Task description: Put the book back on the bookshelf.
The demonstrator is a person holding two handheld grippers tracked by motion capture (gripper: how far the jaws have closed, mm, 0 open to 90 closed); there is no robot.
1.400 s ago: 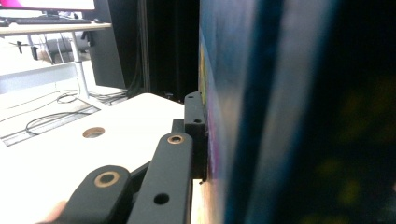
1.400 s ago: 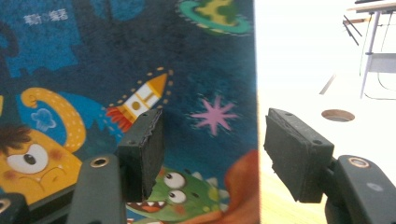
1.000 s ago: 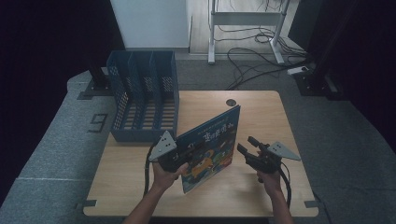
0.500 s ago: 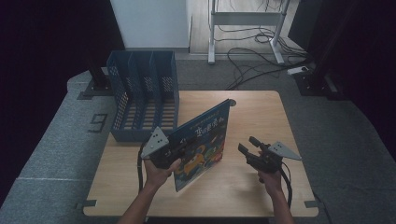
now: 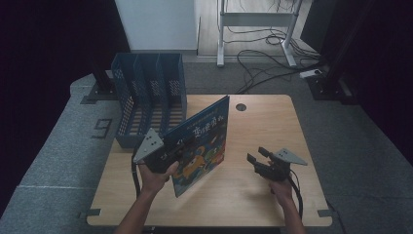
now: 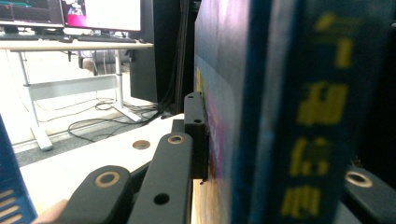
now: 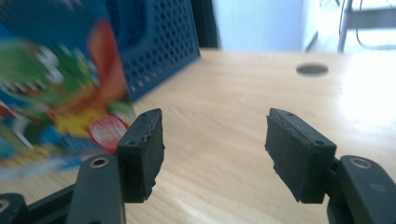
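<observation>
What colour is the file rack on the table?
Blue, with perforated walls; the file rack shows best in the high view.

I see a light wooden table (image 5: 253,195) with rounded corners, standing on grey carpet (image 5: 63,161). A round dark cable hole (image 5: 240,107) sits near its far edge. At the far left corner a blue mesh file rack (image 5: 146,97) with three upright compartments stands directly on the top, its open side facing me. The rest of the wood I can see is bare, lit brighter on the right.
</observation>
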